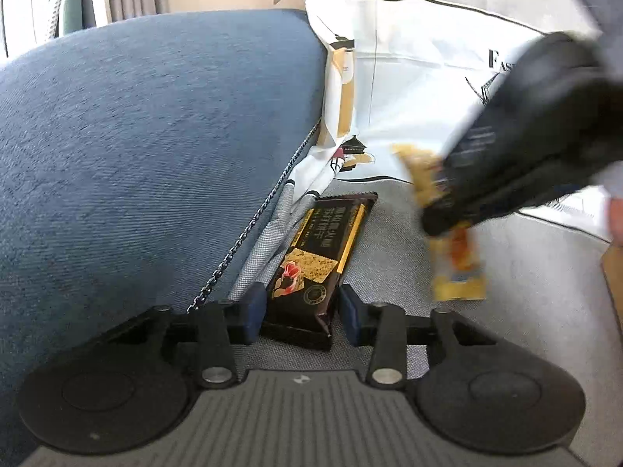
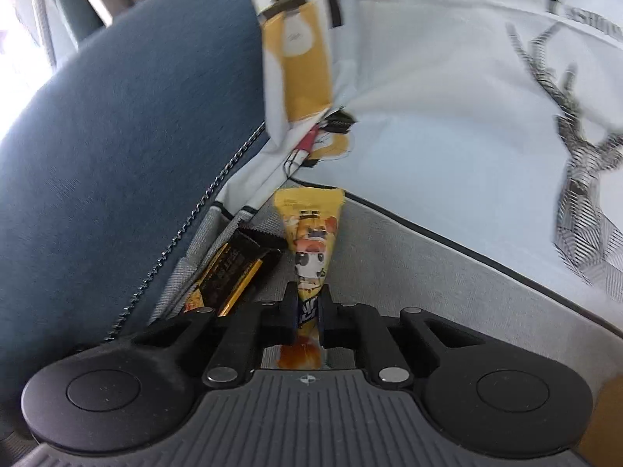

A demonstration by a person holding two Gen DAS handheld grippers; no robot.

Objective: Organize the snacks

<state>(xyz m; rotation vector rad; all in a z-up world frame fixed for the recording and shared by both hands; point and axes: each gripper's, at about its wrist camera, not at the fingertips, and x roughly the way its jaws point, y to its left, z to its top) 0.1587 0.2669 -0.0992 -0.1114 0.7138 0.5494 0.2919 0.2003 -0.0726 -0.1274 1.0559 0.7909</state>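
Left gripper (image 1: 298, 317) is held low over the grey woven seat fabric (image 1: 389, 257), its 2 blue-padded fingers (image 1: 249, 317) set either side of a black and gold rectangular biscuit packet (image 1: 319, 260); whether they press it cannot be told. Right gripper (image 2: 307, 311) is clenched on a yellow cartoon-printed snack sachet (image 2: 311, 241), which stands up between its fingers and appears blurred in the left view. The biscuit packet lies just beside a dark blue fabric cushion (image 1: 148, 124) with a zip. A white printed cushion (image 2: 447, 116) rises behind both snacks.
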